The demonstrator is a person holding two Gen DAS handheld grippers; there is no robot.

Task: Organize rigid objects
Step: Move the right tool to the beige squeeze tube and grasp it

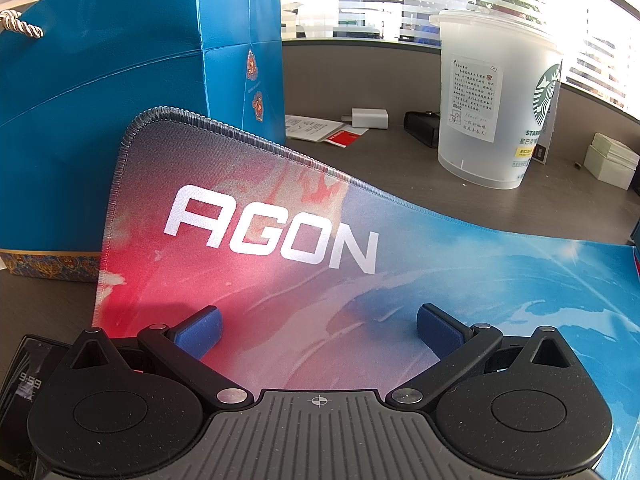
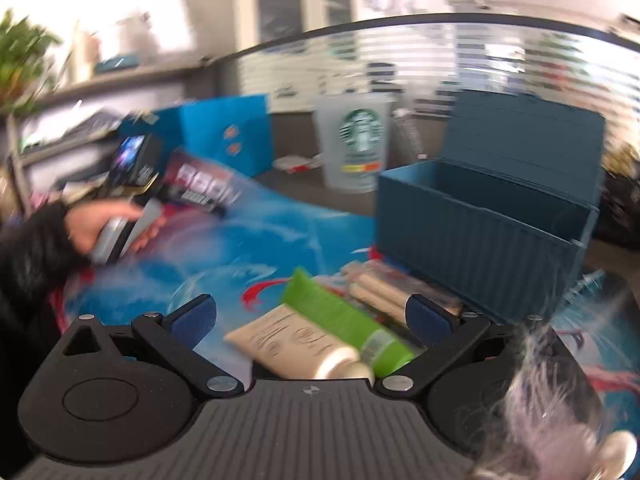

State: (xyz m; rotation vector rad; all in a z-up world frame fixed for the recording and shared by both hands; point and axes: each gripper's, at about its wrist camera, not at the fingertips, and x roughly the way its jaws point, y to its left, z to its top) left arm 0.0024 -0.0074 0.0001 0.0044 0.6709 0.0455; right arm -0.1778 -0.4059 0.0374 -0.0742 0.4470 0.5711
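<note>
**Both tongs spread wide above the printed mat**

The left tongs (image 1: 318,326) stand spread, their blue textured pads holding nothing, over a woven-cloth mouse mat (image 1: 280,248) with a stitched edge, a red-to-blue print and white "AGON" lettering. The mat's far corner curls up against a glossy blue paper gift bag (image 1: 120,80) with a twisted rope handle. Behind it, on the brown desk (image 1: 400,184), a frosted, tapered plastic cup (image 1: 492,100) with a green logo and a paper note stands upright. A white charger block (image 1: 370,118) and a small white box (image 1: 610,160) lie farther off.

The right tongs (image 2: 312,316) are also spread, nothing pinched. Two soft tubes lie on the mat just in front of them, between the pads: a beige tube (image 2: 296,344) with a rounded cap and a bright green tube (image 2: 344,320) resting across it. Just beyond them lie pale wooden sticks (image 2: 380,292) in a clear wrapper, blurred. Behind these, to the right, sits a dark teal box (image 2: 480,240) with ribbed, container-like walls, open at the top. At the left, a hand (image 2: 104,220) in a dark sleeve grips the other tool's grey handle.
</note>
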